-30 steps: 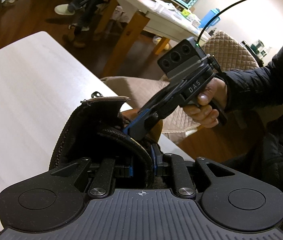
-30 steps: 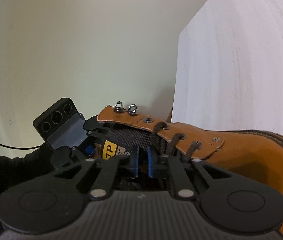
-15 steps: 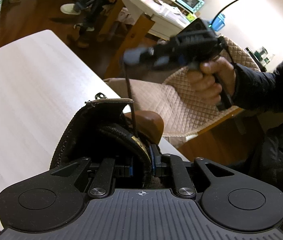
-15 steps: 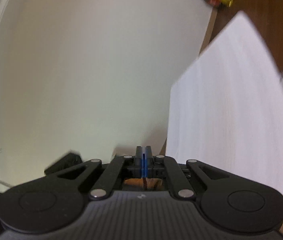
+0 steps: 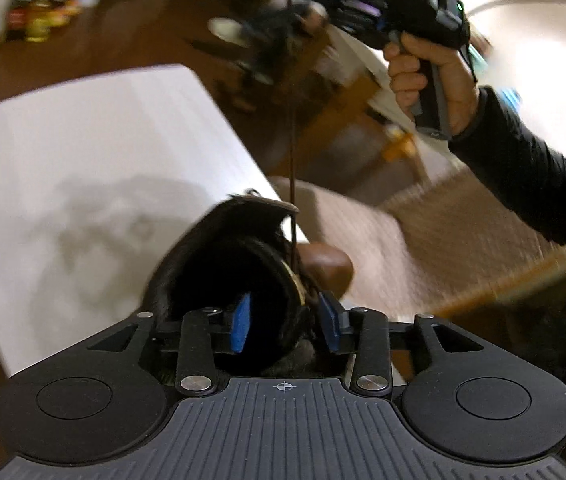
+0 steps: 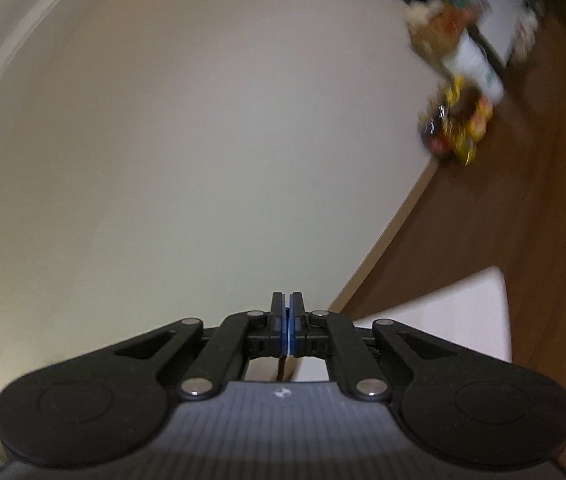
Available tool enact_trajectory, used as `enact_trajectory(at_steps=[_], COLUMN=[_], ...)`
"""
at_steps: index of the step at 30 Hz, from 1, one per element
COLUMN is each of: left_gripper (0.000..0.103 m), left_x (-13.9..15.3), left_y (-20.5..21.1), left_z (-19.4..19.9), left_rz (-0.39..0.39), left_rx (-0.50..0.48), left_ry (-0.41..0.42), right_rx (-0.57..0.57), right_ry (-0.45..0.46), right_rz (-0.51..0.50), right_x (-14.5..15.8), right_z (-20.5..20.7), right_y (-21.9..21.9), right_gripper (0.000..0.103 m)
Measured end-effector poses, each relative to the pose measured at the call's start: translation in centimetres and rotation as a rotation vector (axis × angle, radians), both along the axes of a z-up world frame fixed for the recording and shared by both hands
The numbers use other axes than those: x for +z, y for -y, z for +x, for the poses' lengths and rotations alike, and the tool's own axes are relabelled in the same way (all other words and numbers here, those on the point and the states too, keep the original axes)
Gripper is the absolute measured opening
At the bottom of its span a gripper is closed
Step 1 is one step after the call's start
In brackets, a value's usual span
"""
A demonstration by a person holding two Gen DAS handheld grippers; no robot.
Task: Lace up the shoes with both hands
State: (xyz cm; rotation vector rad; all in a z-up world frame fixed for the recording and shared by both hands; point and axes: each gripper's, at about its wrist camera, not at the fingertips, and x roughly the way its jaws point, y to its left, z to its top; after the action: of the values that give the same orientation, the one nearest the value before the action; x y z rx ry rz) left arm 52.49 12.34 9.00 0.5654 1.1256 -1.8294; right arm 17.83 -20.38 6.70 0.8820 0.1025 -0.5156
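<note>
Tabletop boot: left claw newly parted.

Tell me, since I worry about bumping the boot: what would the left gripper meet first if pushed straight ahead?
The boot's dark collar: it already sits between the left gripper's open blue pads, so forward travel would probably press into it at once.

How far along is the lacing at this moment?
Partly done at best: the eyelets are out of sight, so the laced count cannot be told. In hand: the right gripper, shut on the dark lace, holds it taut high above the boot. The left gripper is open around the collar. Left: further threading and tying.
</note>
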Motion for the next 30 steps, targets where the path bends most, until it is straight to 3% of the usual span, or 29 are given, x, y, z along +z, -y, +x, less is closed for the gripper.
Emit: enact_trajectory(at_steps=[3,6,7,8,10,12,14,16,18,20,25,30], left_gripper=[0.047,0.051,0.058,0.065,0.065,0.065,0.065,0.066,0.073,0.074,0.074,0.075], left_x=[1.3,2.1,2.1,2.0,1.5,0.3,-0.9,-2.1,-3.0,-3.9,-4.2,-4.3], left_y=[-3.2,-7.5,-10.0,-10.8,-12.5,-14.3,-15.6,-16.7,-17.4,-18.1,-21.0,-22.3], left_z=[0.1,-0.6,-1.5,-2.0,-3.1,-5.0,-7.2,-9.3,-10.7,-12.6,-15.9,-17.2], left_rz=[-0.031,-0.053,-0.051,-0.042,-0.014,0.023,0.041,0.057,0.044,0.028,-0.046,-0.043], left_rx=[0.141,0.344,0.463,0.5,0.572,0.635,0.669,0.703,0.716,0.733,0.804,0.86], left_ry=[0.033,0.066,0.09,0.102,0.127,0.151,0.166,0.165,0.156,0.177,0.182,0.184], right_rx=[0.024,0.075,0.097,0.129,0.207,0.273,0.312,0.334,0.349,0.364,0.399,0.47], right_ry=[-0.097,-0.158,-0.173,-0.188,-0.214,-0.232,-0.248,-0.276,-0.321,-0.364,-0.46,-0.526], right_rz=[-0.086,-0.138,-0.145,-0.149,-0.147,-0.118,-0.082,-0.051,-0.017,0.006,-0.027,-0.114], right_x=[0.7,1.0,1.0,0.8,0.3,-0.5,-1.4,-2.3,-2.8,-3.1,-1.7,0.3], right_z=[1.8,3.5,4.2,4.8,6.0,7.2,7.4,7.1,6.4,5.4,3.3,3.5], right_y=[0.8,0.5,0.1,-0.4,-1.7,-3.4,-5.4,-6.9,-8.7,-10.4,-14.7,-17.3], right_gripper=[0.002,0.007,0.012,0.012,0.013,0.02,0.033,0.037,0.038,0.045,0.054,0.067])
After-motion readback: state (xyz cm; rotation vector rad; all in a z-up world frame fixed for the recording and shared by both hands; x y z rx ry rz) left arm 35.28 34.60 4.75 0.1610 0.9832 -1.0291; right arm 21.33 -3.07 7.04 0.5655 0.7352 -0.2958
